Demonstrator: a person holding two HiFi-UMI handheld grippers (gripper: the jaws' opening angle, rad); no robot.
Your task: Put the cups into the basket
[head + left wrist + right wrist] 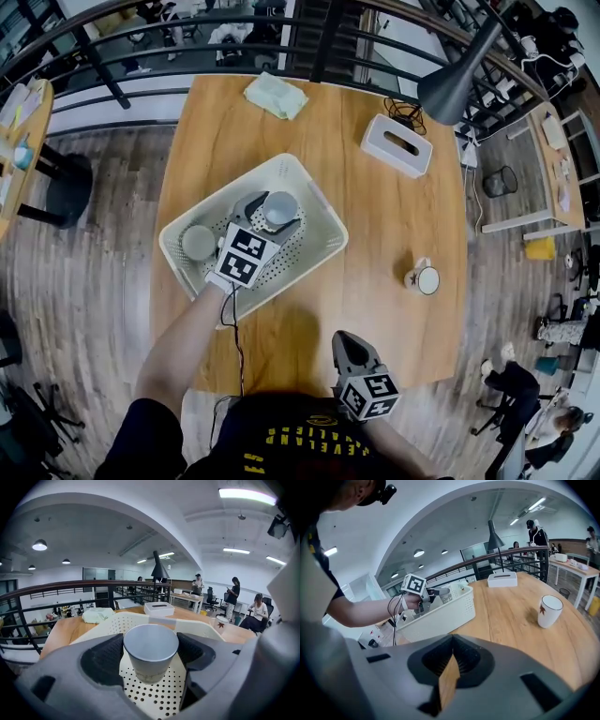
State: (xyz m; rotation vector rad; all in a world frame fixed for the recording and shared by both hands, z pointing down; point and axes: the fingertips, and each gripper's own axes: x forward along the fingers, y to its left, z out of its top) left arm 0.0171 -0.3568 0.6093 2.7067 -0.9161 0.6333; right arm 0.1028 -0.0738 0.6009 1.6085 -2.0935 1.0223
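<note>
Right tongs (pixel 450 665) closed, left tongs (pixel 151 645) clamp cup (pixel 149 663)

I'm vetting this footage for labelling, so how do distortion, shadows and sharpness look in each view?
Head view: strong fisheye, floorboards curve, soft shadows on the table. Left gripper view: black round vignette, grey cup sharp, ceiling light blown out. Right gripper view: same vignette, white mug casts a soft shadow.

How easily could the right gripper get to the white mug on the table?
Probably yes. The right gripper hangs at the edge of the table, and only bare wood lies between it and the white mug. Its shut, empty fingers would need to open first.
</note>
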